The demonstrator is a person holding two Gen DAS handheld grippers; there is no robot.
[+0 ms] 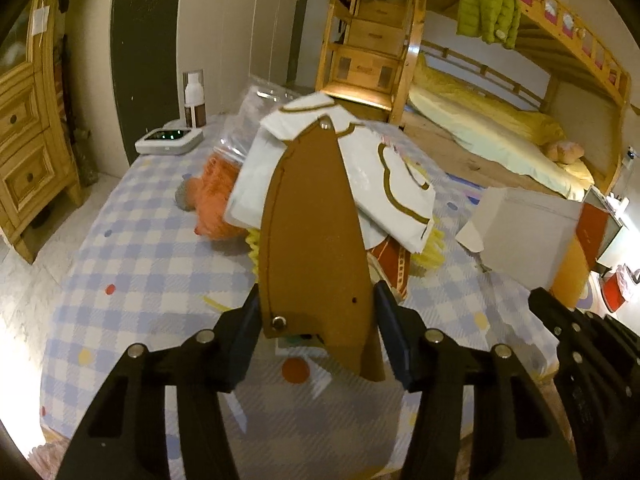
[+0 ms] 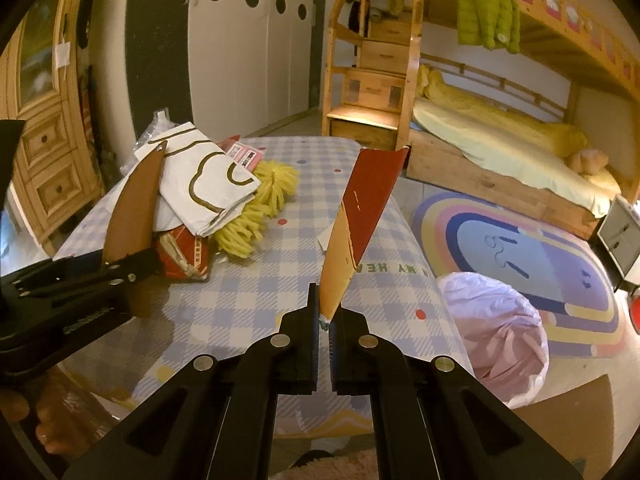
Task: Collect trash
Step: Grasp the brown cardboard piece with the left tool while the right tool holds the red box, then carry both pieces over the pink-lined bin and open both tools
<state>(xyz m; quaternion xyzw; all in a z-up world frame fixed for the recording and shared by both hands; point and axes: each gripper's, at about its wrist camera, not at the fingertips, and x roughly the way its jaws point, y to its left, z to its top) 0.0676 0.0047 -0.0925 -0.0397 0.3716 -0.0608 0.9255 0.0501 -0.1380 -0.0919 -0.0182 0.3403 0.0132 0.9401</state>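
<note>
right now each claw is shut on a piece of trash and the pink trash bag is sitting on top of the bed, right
Not quite. Both claws are shut on trash: the left claw on a brown cardboard piece, the right claw on a red and orange carton. But the right wrist view shows the pink trash bag on the floor beside the bed.
</note>
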